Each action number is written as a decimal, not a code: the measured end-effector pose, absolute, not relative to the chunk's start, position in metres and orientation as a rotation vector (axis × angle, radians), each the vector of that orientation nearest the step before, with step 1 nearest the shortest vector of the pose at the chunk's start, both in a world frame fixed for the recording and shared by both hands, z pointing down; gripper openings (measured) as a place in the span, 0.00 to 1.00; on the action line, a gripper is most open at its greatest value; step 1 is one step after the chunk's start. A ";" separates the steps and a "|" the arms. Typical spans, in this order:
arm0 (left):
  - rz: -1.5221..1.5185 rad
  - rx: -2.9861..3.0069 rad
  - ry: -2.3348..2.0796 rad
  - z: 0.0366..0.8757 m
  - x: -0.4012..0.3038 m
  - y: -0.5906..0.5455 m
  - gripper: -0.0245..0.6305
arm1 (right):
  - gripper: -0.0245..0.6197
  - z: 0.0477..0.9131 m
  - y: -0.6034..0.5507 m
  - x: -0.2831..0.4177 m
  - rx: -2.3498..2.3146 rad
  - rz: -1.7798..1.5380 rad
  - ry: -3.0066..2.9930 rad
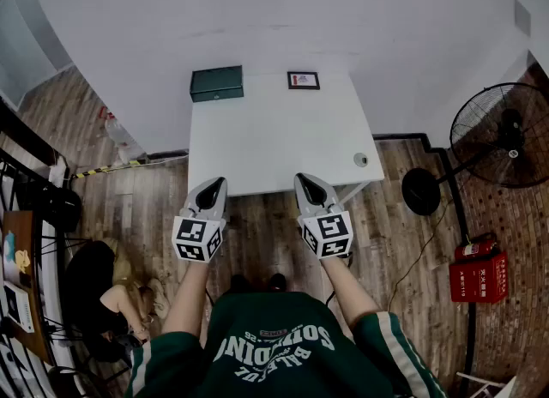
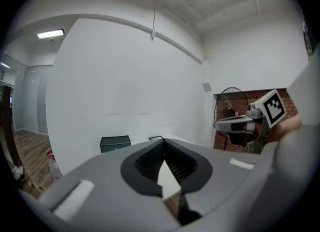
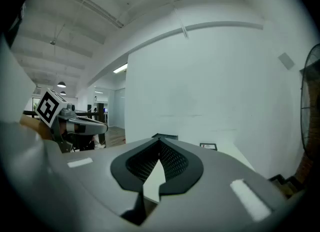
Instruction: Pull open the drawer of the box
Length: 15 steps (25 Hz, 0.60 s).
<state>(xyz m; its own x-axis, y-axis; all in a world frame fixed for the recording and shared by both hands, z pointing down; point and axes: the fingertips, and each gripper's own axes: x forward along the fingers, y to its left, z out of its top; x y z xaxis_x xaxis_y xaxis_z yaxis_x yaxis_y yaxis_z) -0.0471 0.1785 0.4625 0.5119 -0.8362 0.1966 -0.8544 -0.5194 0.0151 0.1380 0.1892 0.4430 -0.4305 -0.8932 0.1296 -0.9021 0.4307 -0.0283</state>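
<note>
A dark green box (image 1: 216,83) stands at the far left corner of the white table (image 1: 274,143); its drawer looks closed. It shows small and distant in the left gripper view (image 2: 115,143), and its top edge peeks over the jaws in the right gripper view (image 3: 165,136). My left gripper (image 1: 213,184) hovers at the table's near edge, shut and holding nothing. Beside it, my right gripper (image 1: 306,179) is also shut and empty. Both are far short of the box. In their own views the left gripper (image 2: 163,151) and right gripper (image 3: 160,148) point across the table toward the wall.
A small framed picture (image 1: 303,80) stands at the table's back edge, and a small round object (image 1: 360,159) lies near its right edge. A standing fan (image 1: 502,135) and a red crate with an extinguisher (image 1: 477,272) are on the right. A person (image 1: 111,293) sits at the lower left.
</note>
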 end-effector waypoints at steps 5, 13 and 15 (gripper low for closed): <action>0.233 2.629 -1.476 0.461 -0.040 0.176 0.12 | 0.04 0.445 0.189 0.144 1.608 0.084 -2.552; 0.228 2.604 -1.469 0.467 -0.043 0.171 0.12 | 0.04 0.469 0.185 0.131 1.481 0.142 -2.559; 0.224 2.597 -1.473 0.467 -0.044 0.165 0.12 | 0.04 0.470 0.179 0.127 1.460 0.138 -2.562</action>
<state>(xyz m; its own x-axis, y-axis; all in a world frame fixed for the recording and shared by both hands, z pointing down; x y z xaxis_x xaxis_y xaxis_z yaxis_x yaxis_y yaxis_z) -0.0445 0.1646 0.4673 0.5077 -0.8377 0.2014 -0.8597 -0.5079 0.0545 0.1272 0.1794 0.4702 -0.4973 -0.8420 0.2091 -0.8596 0.5108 0.0124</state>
